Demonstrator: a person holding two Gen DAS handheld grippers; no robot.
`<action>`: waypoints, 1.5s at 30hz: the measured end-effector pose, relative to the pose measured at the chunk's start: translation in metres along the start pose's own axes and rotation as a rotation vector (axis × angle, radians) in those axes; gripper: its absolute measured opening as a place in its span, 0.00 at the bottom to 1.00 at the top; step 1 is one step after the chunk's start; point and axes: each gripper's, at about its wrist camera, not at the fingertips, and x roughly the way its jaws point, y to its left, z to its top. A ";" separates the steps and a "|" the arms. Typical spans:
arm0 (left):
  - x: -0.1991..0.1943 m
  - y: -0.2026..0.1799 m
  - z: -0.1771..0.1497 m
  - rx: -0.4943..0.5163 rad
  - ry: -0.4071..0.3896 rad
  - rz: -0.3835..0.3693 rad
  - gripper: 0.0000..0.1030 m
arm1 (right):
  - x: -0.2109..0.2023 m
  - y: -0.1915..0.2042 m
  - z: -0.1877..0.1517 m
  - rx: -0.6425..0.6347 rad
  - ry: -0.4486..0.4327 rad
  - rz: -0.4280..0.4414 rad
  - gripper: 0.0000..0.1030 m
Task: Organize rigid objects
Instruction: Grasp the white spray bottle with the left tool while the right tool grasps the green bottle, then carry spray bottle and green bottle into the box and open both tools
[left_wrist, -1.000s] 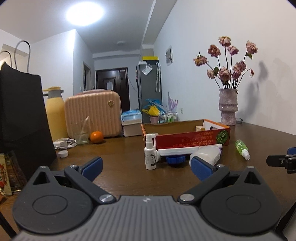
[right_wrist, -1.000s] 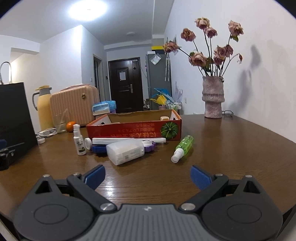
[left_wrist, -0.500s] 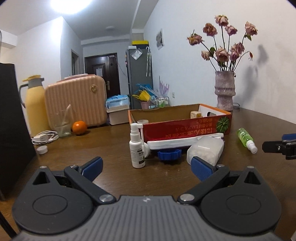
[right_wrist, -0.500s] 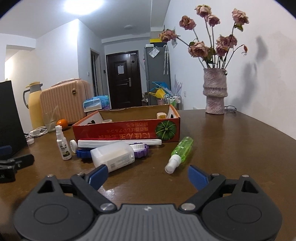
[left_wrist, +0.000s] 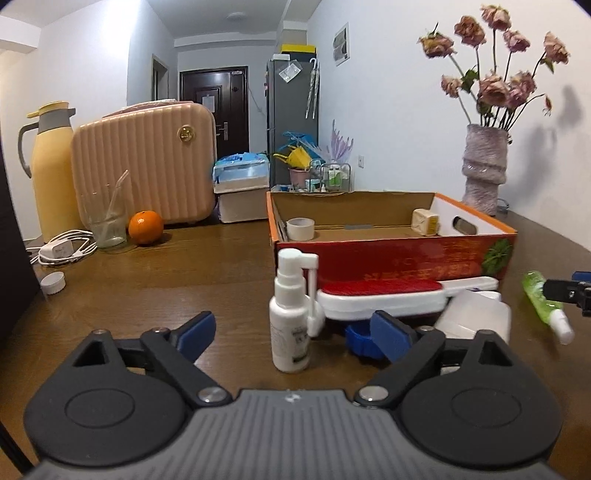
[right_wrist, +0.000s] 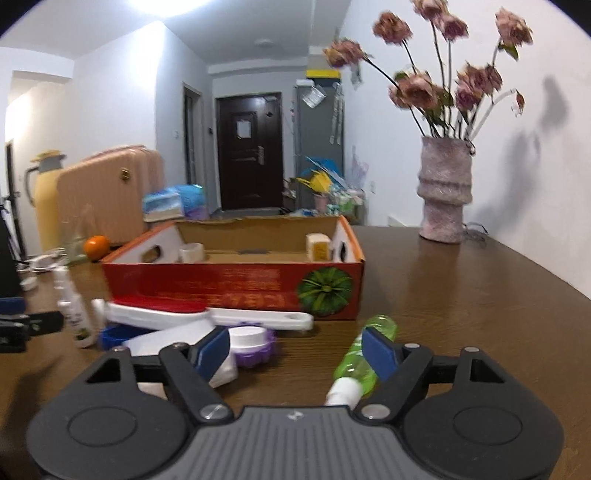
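Observation:
A red cardboard box (left_wrist: 391, 254) (right_wrist: 236, 280) stands open on the brown table, with a tape roll (left_wrist: 300, 228) and a small yellow box (left_wrist: 424, 221) inside. In front of it lie a white-and-red brush (left_wrist: 384, 299), a white case (left_wrist: 476, 321), a blue lid (left_wrist: 360, 341), a purple-rimmed jar (right_wrist: 253, 341) and a green spray bottle (right_wrist: 360, 360). A white spray bottle (left_wrist: 291, 314) stands upright. My left gripper (left_wrist: 295, 332) is open, the white bottle between its fingers. My right gripper (right_wrist: 295, 350) is open, the green bottle by its right finger.
At the back left stand a yellow thermos (left_wrist: 48, 170), a pink suitcase (left_wrist: 144, 166), a glass (left_wrist: 103, 221), an orange (left_wrist: 146, 227) and a white charger with cable (left_wrist: 59, 251). A vase of dried roses (left_wrist: 484, 166) stands at the back right.
Both grippers have moved forward and lower toward the clutter in front of the box. The white bottle now sits between my left fingers; the green bottle is beside my right finger.

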 end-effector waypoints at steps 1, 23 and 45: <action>0.007 0.001 0.001 0.002 0.008 0.000 0.84 | 0.007 -0.005 0.000 0.016 0.013 -0.004 0.66; 0.052 0.007 0.002 -0.007 0.123 -0.047 0.28 | 0.082 -0.051 0.003 0.108 0.183 -0.049 0.29; -0.098 -0.008 -0.026 -0.038 0.008 -0.012 0.28 | -0.044 -0.027 -0.036 0.122 0.105 0.008 0.29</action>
